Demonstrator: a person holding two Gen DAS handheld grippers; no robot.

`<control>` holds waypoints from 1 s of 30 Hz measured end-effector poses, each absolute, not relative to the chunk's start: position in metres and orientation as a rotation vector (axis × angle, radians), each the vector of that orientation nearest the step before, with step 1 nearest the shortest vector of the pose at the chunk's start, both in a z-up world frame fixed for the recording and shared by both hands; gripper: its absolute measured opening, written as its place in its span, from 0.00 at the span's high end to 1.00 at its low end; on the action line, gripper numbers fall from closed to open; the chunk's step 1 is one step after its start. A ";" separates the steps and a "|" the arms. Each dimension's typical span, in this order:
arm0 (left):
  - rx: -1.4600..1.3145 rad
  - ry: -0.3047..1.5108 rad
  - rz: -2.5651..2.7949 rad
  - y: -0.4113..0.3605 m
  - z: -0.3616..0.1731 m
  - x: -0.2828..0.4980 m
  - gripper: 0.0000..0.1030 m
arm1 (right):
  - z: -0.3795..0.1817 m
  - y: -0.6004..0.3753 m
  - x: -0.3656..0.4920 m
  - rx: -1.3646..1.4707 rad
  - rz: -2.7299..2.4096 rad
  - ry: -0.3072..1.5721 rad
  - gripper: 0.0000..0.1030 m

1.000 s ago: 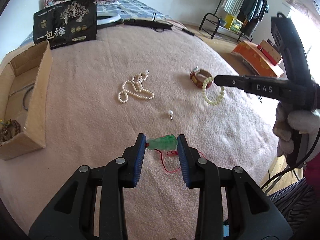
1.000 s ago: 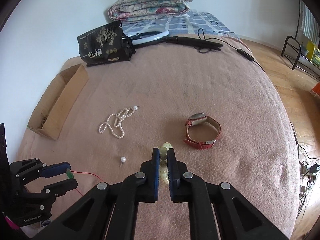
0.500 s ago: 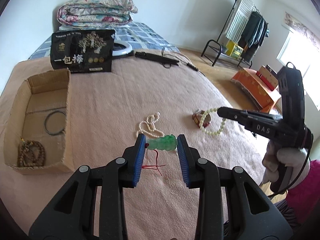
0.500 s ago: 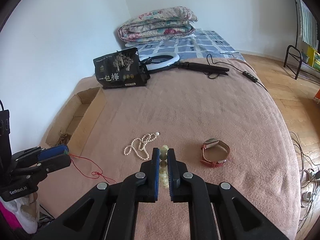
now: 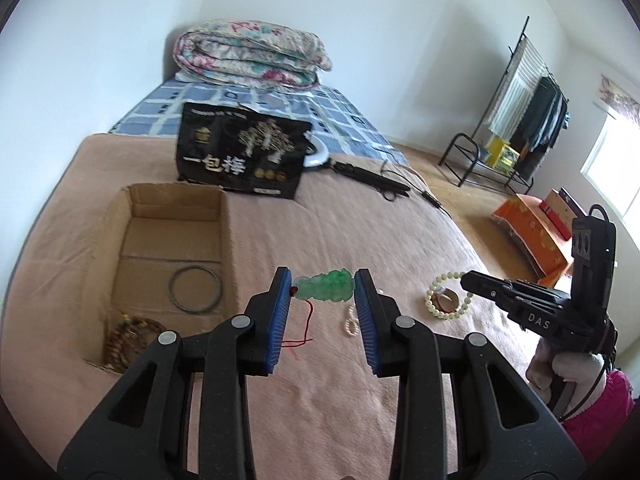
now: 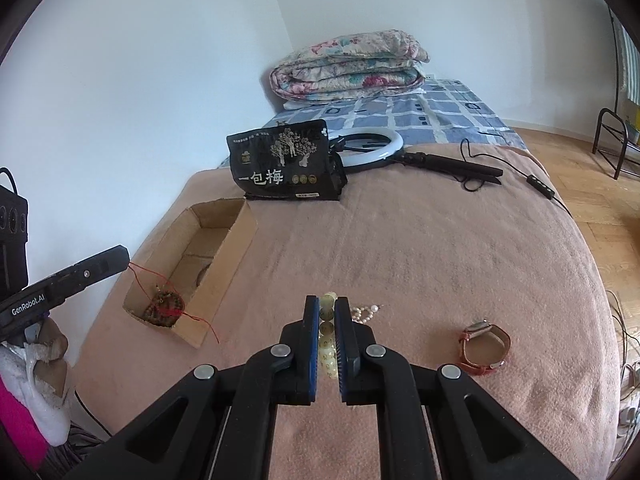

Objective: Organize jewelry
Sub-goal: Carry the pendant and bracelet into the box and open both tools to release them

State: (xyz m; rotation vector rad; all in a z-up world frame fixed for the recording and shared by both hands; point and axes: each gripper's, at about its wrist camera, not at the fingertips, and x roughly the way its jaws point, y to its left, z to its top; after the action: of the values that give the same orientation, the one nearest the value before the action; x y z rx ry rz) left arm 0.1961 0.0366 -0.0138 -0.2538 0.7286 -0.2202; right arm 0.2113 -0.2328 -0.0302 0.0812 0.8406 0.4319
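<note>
Left gripper (image 5: 323, 289) clamped on the jade pendant (image 5: 326, 286), jaws closed to the pendant's length, long axis lying crosswise from pad to pad, red cord (image 5: 302, 332) dangling below. Held in the air above the bed (image 5: 340, 232), just right of the box (image 5: 224, 248) and level with its near half. Open top of the box lying to the left and a little forward of the jaws; inside, a dark bangle (image 5: 195, 289) on the floor and brown beads (image 5: 128, 330) in the near corner. In the right wrist view the cord already trails across the box's near corner, so probably only a short leftward carry left before release.

Right gripper (image 6: 327, 316) pinched nearly shut on the pale bracelet (image 6: 327, 338), loop hanging between the pads and below them. Farther from the box than the left, the whole width of the left gripper in between; box forward and to the left of it (image 6: 236, 236). Likely second in turn, after the left clears.

Still on the bed: pearl strand (image 6: 366, 313) just beyond the right jaws, watch (image 6: 486, 346) well to the right. Neither yet in the box.
</note>
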 end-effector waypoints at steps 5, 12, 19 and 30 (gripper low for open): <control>-0.258 0.711 -0.154 0.068 -0.010 0.202 0.69 | -0.020 -0.204 0.224 0.054 0.482 0.818 0.95; -0.294 0.731 -0.085 0.109 -0.021 0.205 0.69 | -0.009 -0.159 0.250 0.035 0.559 0.794 0.95; -0.315 0.749 -0.060 0.123 -0.032 0.203 0.69 | -0.003 -0.107 0.275 0.012 0.647 0.778 0.95; -0.337 0.790 -0.049 0.124 -0.045 0.210 0.69 | -0.022 -0.040 0.306 -0.025 0.737 0.811 0.95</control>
State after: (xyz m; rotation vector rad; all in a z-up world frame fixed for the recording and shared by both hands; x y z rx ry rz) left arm 0.2104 0.1240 -0.0455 -0.3371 0.7902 -0.0492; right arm 0.3063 -0.0400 -0.0220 -0.0255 0.8114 0.7366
